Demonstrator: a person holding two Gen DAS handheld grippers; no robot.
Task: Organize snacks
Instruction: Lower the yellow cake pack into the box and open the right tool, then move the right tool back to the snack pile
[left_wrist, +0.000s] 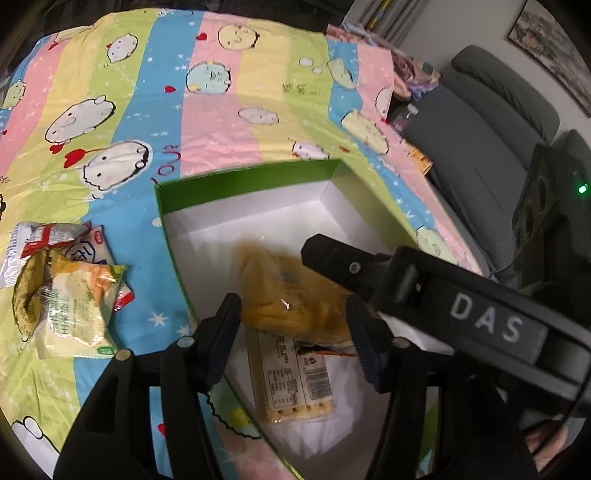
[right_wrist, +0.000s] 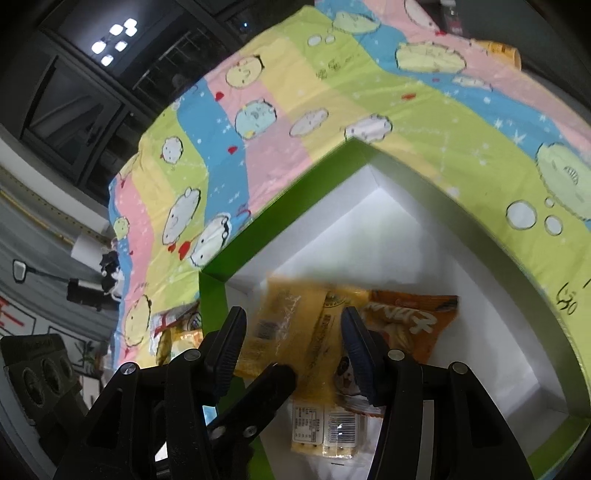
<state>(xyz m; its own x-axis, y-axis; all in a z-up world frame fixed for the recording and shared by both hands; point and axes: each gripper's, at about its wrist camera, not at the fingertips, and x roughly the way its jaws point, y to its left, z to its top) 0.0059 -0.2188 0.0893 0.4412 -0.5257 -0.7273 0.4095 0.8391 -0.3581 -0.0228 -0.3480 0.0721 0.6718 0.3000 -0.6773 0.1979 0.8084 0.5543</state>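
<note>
A green box with a white inside (left_wrist: 236, 179) sits on the striped cartoon cloth. In it lie a cracker pack (left_wrist: 291, 376), a blurred yellow-orange snack pack (left_wrist: 291, 295) and an orange bag (right_wrist: 413, 317). My left gripper (left_wrist: 295, 332) hovers over the box with its jaws wide apart, the yellow pack between and beyond them, blurred as if in motion. My right gripper (right_wrist: 291, 336) is also open above the box (right_wrist: 258, 236); the yellow pack (right_wrist: 284, 321) shows between its fingers. The right gripper's finger (left_wrist: 343, 262) crosses the left wrist view. A pile of snack packs (left_wrist: 66, 284) lies left of the box.
A grey sofa (left_wrist: 476, 147) stands to the right of the bed. A heap of clothes (left_wrist: 413, 74) lies at the cloth's far right. Dark windows (right_wrist: 92, 81) show in the right wrist view. An orange-yellow box (right_wrist: 498, 50) lies at the cloth's far edge.
</note>
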